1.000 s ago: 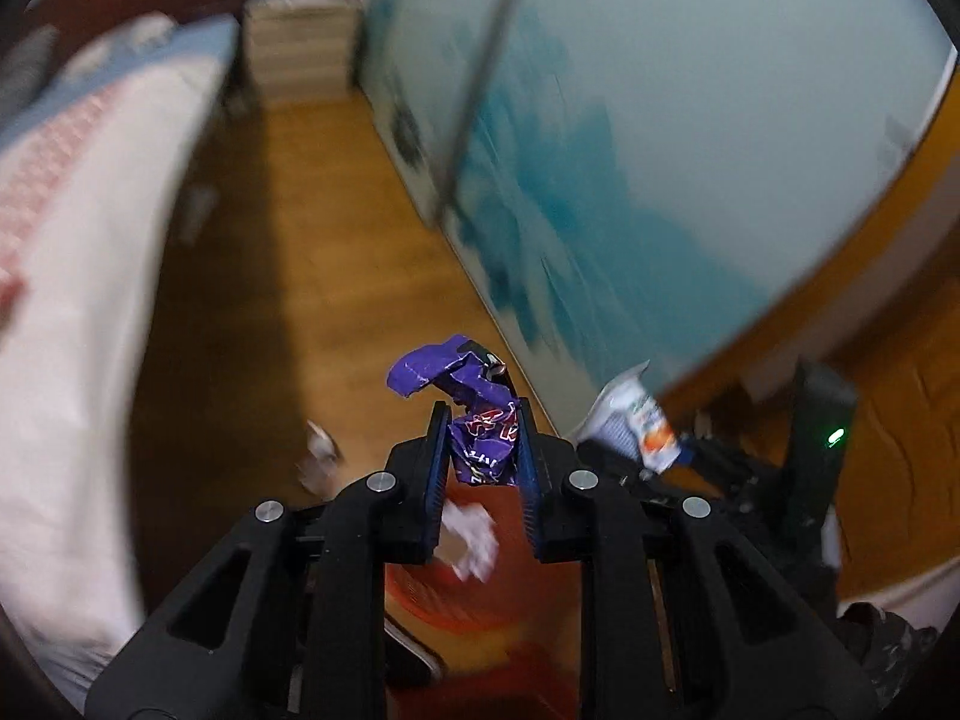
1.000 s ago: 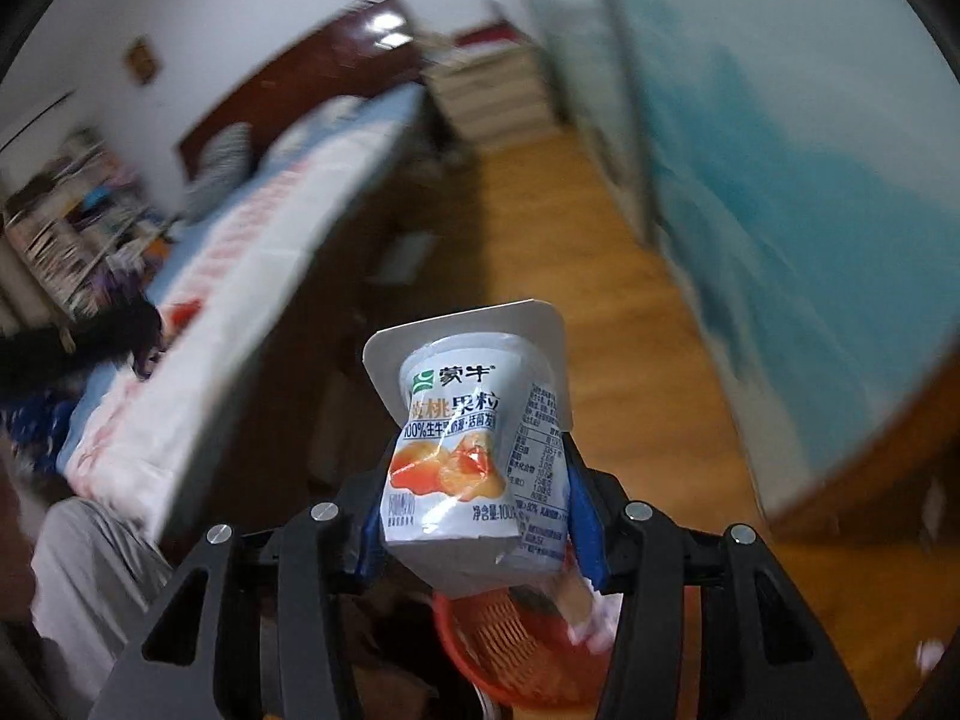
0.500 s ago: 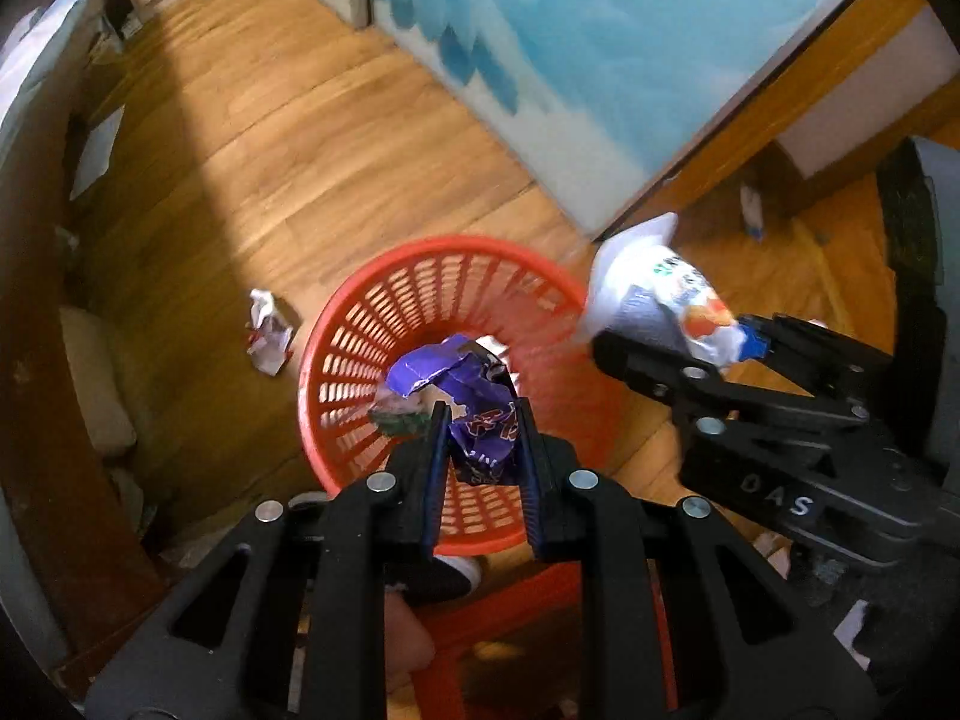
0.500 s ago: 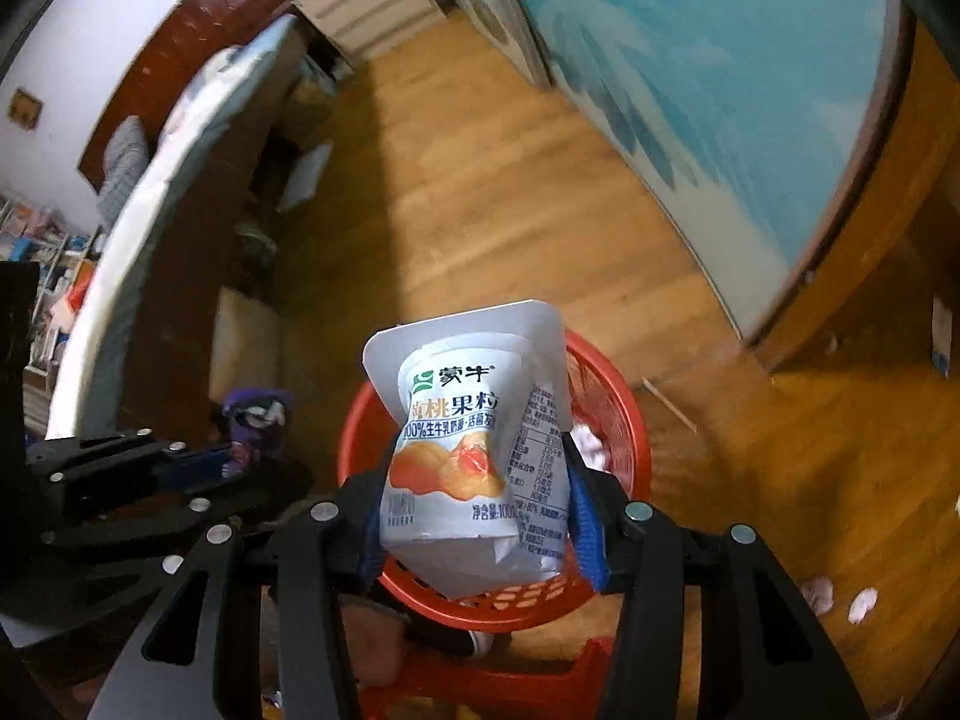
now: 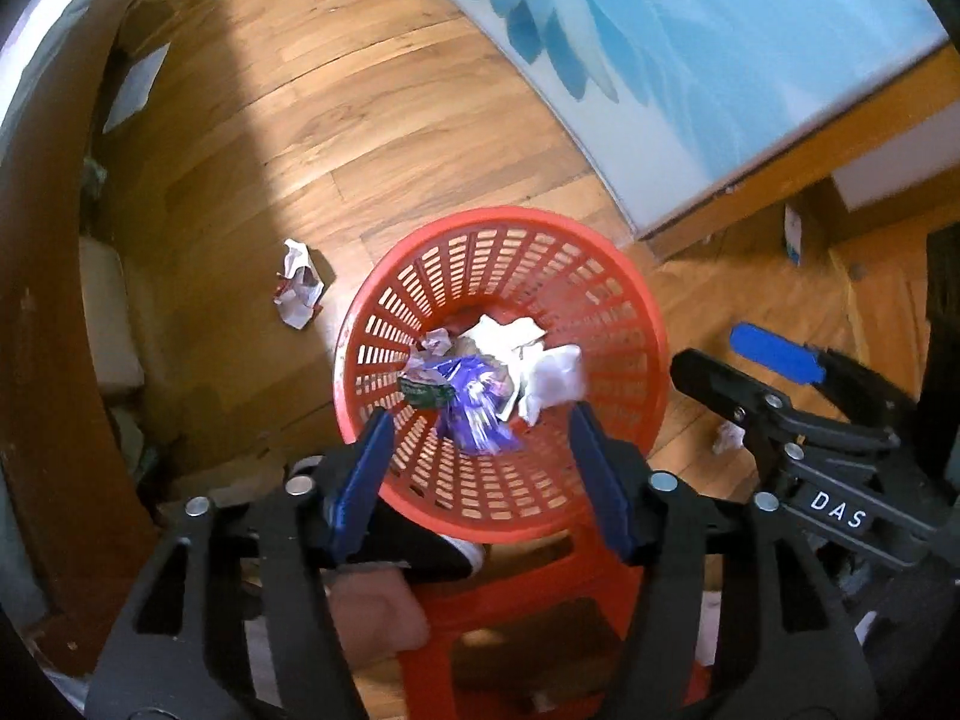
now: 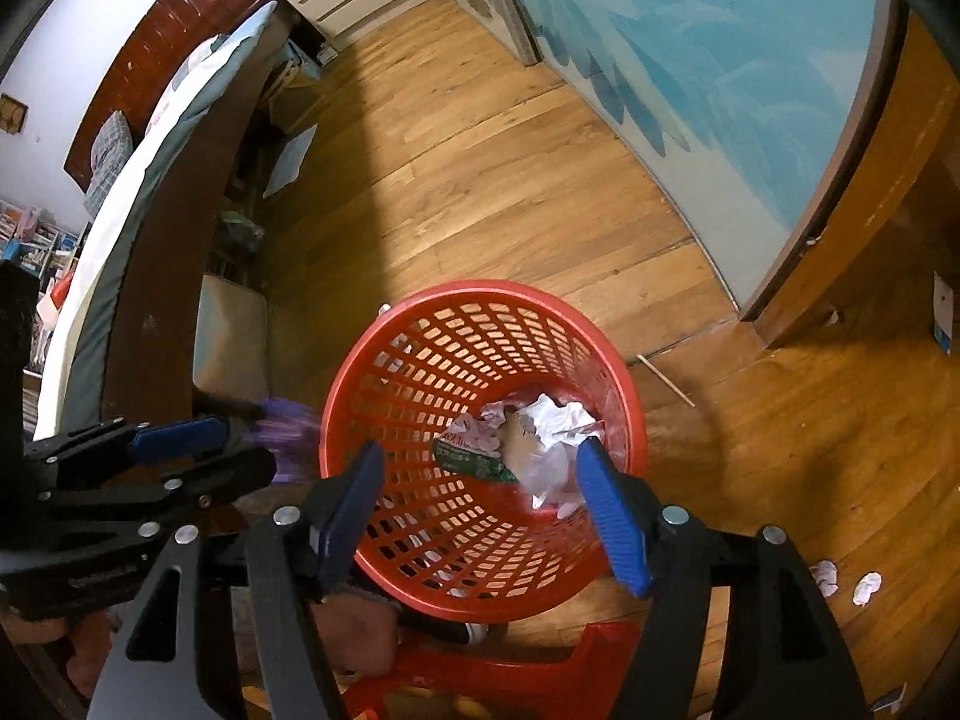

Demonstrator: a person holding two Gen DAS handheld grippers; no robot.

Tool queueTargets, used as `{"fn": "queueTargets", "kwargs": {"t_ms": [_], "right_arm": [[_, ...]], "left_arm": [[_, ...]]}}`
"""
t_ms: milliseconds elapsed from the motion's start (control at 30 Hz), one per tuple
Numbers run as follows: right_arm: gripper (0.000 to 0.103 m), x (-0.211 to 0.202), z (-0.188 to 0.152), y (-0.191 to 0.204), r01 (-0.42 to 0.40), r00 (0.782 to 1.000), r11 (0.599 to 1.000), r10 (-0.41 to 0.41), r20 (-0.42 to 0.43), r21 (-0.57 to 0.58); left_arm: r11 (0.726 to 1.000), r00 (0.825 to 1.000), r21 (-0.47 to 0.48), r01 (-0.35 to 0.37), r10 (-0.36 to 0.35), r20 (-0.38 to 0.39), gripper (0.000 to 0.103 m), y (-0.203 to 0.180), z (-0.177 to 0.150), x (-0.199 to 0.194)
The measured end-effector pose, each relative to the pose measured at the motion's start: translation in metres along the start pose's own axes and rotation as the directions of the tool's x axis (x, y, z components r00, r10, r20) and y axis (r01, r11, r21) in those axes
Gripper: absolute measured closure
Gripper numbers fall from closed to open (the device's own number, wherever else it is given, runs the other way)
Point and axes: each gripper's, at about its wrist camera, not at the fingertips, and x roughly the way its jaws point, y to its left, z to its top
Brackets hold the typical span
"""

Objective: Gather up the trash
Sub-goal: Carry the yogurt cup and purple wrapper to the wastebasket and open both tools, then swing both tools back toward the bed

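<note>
The left gripper (image 5: 480, 468) is being held over the red mesh basket (image 5: 600, 276), its blue-padded jaws spread wide with nothing between them. The purple wrapper (image 5: 474, 402) is seen blurred between the jaws and just above the basket's contents — it is not being touched by either pad. In the right wrist view, only a purple smear (image 6: 288, 420) is visible at the left gripper's tip, at the basket's outer edge.

The right gripper (image 6: 486, 510) is likewise being held above the same basket (image 6: 420, 324), jaws parted wide and gripping nothing. A blurred white object (image 6: 552, 480) — whether it is the yogurt cup cannot be told — is showing inside the basket beside the right-hand pad.

At the basket's bottom, crumpled white paper (image 6: 558, 420) and a green-edged wrapper (image 6: 474, 462) are lying together. The basket is being supported on a red plastic stool (image 5: 528, 612).

On the wooden floor (image 5: 360, 138), a crumpled piece of paper (image 5: 297, 294) is lying just beside the basket, and two small white scraps (image 6: 846, 582) are lying near the right gripper's arm.
</note>
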Motion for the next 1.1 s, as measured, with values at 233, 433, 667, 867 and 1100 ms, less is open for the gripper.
{"fn": "queueTargets", "kwargs": {"t_ms": [233,433,667,867,1100], "right_arm": [[0.035,-0.021,0.010,0.010,-0.005,0.999,1.000,0.005,0.043,-0.015],[0.035,-0.036,0.015,0.036,-0.018,0.998,0.998,0.021,0.060,-0.062],[0.029,-0.062,0.016,0.120,-0.073,0.989,0.960,0.104,0.103,-0.270],[0.027,-0.088,0.015,0.228,-0.173,0.963,0.878,0.247,0.110,-0.447],[0.024,-0.102,-0.004,0.344,-0.274,0.924,0.763,0.377,0.058,-0.585]], "left_arm": [[0.999,0.998,-0.008,-0.043,0.043,0.037,0.028,-0.003,-0.002,-0.016],[0.999,0.987,-0.027,-0.039,0.042,0.157,0.028,0.005,-0.008,-0.068],[0.975,0.877,-0.215,0.056,0.055,0.478,0.023,0.086,-0.047,-0.209],[0.906,0.796,-0.421,0.035,0.230,0.560,0.021,0.181,-0.110,-0.281],[0.802,0.756,-0.598,0.003,0.390,0.526,0.021,0.242,-0.203,-0.290]]}}
